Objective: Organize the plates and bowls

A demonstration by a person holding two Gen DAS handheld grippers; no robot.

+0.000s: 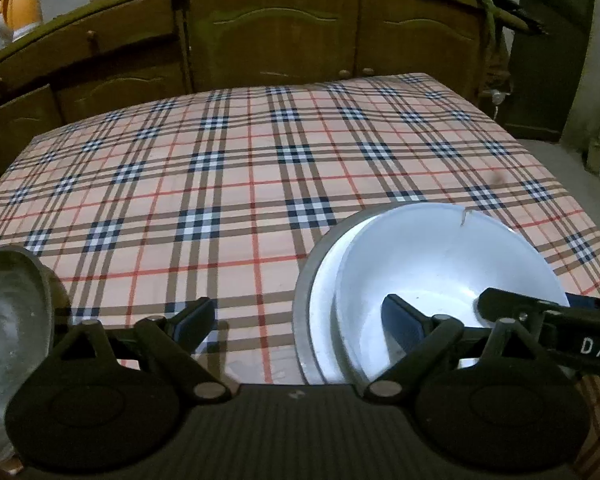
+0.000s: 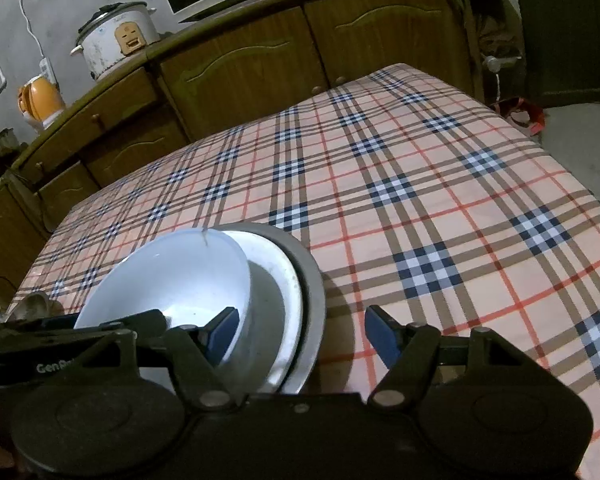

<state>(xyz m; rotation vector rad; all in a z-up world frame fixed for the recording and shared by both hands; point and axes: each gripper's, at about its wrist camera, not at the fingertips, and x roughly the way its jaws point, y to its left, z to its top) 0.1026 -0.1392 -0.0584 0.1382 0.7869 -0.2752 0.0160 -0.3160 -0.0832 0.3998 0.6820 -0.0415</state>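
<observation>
Two open tools [image 1: 300,320] [image 2: 300,336] flank stacked bowls [image 2: 172,276].

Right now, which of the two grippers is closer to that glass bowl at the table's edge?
Left. The left gripper hangs open with the glass bowl just beside its left finger. The right gripper sits open over the white bowl, farther away.

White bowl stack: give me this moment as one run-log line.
white bowl: nested in grey plate | left gripper: open, over tablecloth | right gripper: open, straddling plate rim | glass bowl: apart, untouched
</observation>
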